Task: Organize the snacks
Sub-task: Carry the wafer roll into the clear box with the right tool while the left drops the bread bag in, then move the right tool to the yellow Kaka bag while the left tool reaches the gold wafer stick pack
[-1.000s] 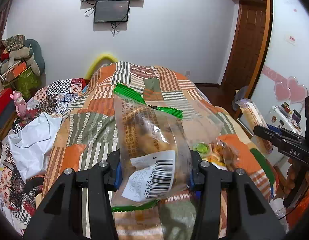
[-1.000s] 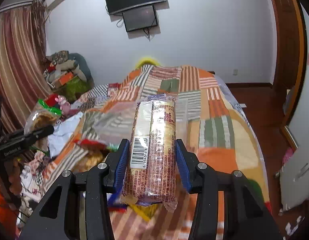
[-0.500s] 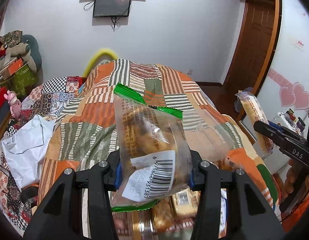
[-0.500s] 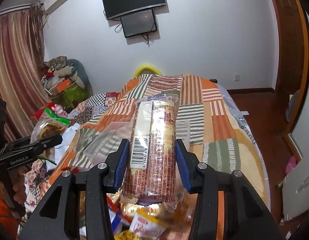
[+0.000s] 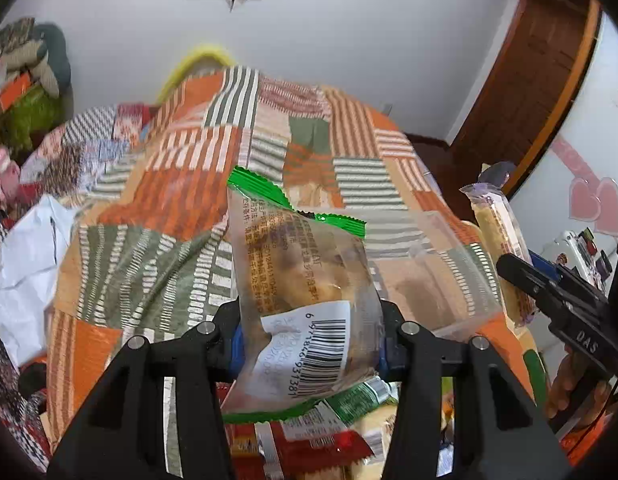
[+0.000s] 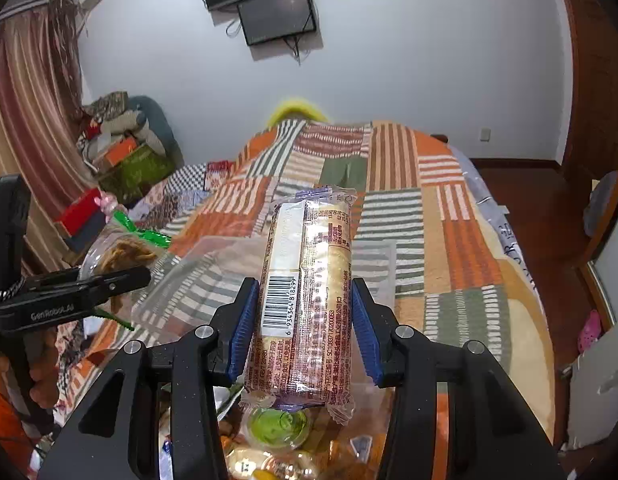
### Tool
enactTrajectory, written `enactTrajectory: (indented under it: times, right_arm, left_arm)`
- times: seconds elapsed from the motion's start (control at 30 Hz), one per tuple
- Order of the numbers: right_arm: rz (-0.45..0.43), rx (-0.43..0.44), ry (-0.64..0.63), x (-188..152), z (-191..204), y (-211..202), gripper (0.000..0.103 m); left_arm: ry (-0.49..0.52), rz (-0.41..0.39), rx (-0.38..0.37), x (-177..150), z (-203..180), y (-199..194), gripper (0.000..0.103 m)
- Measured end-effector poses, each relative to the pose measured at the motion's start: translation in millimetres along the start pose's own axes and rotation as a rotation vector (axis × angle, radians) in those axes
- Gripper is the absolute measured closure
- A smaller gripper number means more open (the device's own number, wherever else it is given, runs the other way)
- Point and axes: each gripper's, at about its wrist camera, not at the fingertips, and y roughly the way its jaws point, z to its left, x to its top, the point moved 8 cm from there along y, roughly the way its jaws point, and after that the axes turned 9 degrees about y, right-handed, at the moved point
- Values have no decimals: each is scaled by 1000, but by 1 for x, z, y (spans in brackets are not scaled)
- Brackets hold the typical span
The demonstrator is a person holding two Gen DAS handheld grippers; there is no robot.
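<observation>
The left gripper point(image 5: 309, 344) has its jaws closed on a clear bun bag point(image 5: 297, 296) with green sealed edges, and the right gripper point(image 6: 303, 332) has its jaws closed on a long biscuit pack point(image 6: 309, 288); both packs are lifted in the air, above a heap of loose snacks point(image 5: 333, 440) that lies at the near end of the patchwork bedspread point(image 5: 169, 200). The relation that matters for the next move, I think, is w/ the clear plastic container point(image 6: 213, 276): it lies on the bedspread just beyond both jaws, approx. between the two grippers, a bit to the right of the left one and a bit to the left of the right one. Which gripper is nearer I cannot tell for sure; in the right wrist view the container's wall shows directly behind the biscuit pack, so the right one seems well lined up. The biscuit pack's long axis runs along the fingers, pointing forward and away from the camera, barcode end near the pads, far end toward the container. The bun bag also stands w/ its longer side forward, green top edge away, slightly tilted to the left, barcode label low btw. the pads. Probably each pack must go forward and down into the container.
</observation>
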Motion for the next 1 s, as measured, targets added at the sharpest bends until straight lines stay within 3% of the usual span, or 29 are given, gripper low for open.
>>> enactTrajectory:
  times: [0.4, 0.73, 0.83, 1.0]
  right_arm:
    - [152, -6, -3, -13, -6, 49, 61]
    - [222, -4, -15, -23, -6, 62, 62]
    - [226, -13, -33, -25, -5, 62, 60]
    - [207, -10, -44, -24, -3, 52, 60]
  left_arm:
    - [-42, 123, -16, -1, 9, 40, 55]
    - [-50, 160, 0, -4, 10, 50, 51]
    - [-51, 150, -9, -1, 8, 47, 42]
    - [-20, 112, -2, 2, 3, 32, 41]
